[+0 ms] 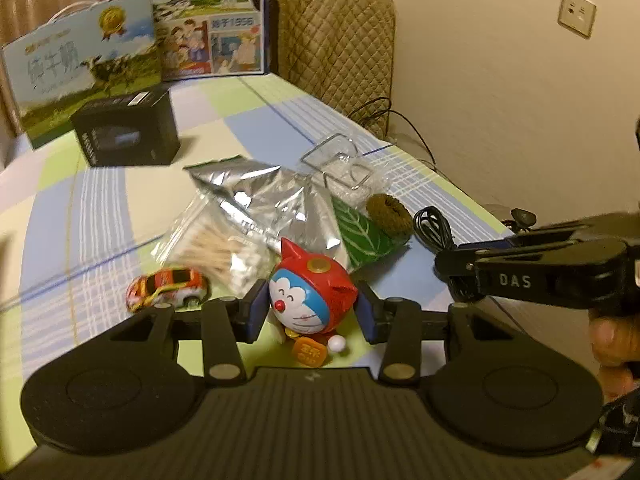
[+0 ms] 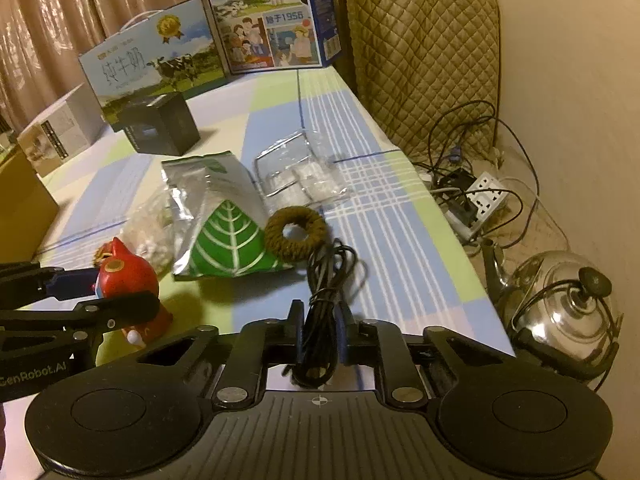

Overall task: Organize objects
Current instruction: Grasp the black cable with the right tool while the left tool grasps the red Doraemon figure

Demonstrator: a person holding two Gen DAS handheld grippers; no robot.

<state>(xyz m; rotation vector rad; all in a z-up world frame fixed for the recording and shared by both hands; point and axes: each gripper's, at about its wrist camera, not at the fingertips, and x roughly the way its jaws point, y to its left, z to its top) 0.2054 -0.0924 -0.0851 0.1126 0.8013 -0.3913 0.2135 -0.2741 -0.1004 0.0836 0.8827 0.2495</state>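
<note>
Left gripper [image 1: 312,312]: angling down at the table, its blue pads standing on either side of the red-hooded, blue-and-white cat figurine [image 1: 308,296]; whether the pads are pressing on it cannot be told.
Right gripper [image 2: 320,332]: pointing down and forward, jaws sitting narrow and pinching the coiled black cable [image 2: 326,292], which is running up between the fingers.
Person's hand [image 1: 612,340]: wrapping the right gripper's handle at the edge of the left view.
Checked blue, green and white tablecloth [image 2: 384,216]: carrying all the loose items.
Clear plastic bag of cotton swabs [image 1: 216,252]: lying just behind the figurine, the swabs lying packed inside.
Silver foil pouch with a green leaf print [image 2: 224,224]: lying flat beside the brown woven ring [image 2: 296,236].
Clear plastic packet [image 2: 300,172]: sitting behind the ring, contents unclear.
Small orange-and-yellow toy car [image 1: 168,284]: sitting left of the figurine.
Black box [image 1: 128,128]: standing in front of two milk cartons.
</note>
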